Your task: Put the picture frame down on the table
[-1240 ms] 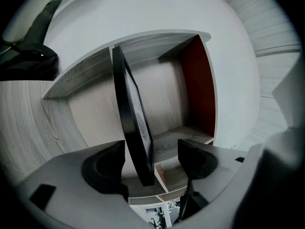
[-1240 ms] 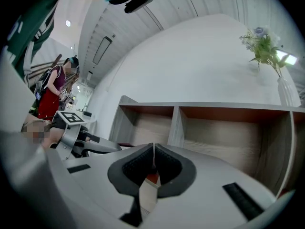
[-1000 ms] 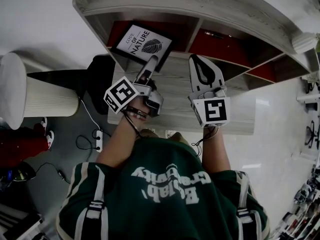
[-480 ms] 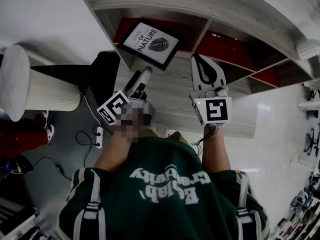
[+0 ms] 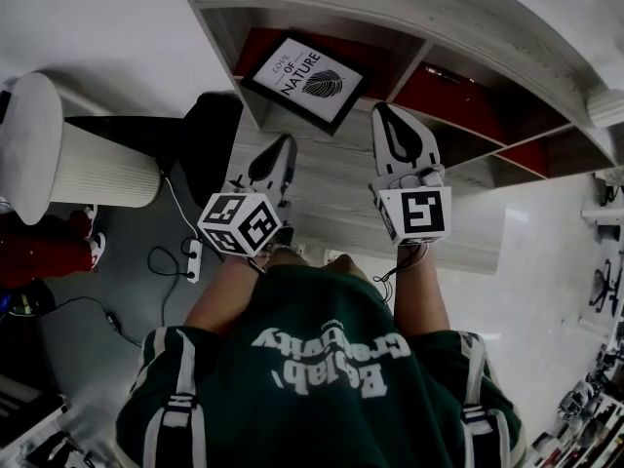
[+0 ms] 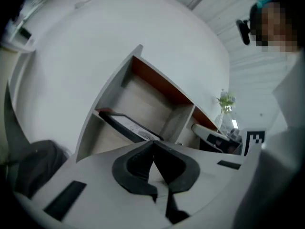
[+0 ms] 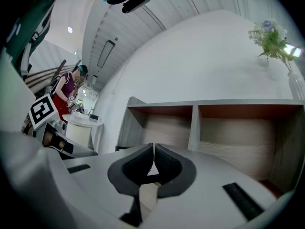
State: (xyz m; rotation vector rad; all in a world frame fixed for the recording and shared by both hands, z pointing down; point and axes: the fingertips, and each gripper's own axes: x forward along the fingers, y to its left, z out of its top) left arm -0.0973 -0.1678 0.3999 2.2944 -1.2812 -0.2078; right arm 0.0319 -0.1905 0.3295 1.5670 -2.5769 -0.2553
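1. While the picture frame (image 5: 305,82) sits in the shelf's (image 5: 390,8) left compartment, upper centre, open table (image 5: 331,188) spreads below its edge.
2. Left gripper (image 5: 282,146): jaws have just closed, empty.
3. Right gripper (image 5: 382,115): clenched, empty.

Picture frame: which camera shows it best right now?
Head view: the picture frame shows its whole printed face, inside the shelf. Left gripper view catches it only obliquely; right gripper view doesn't clearly show it.
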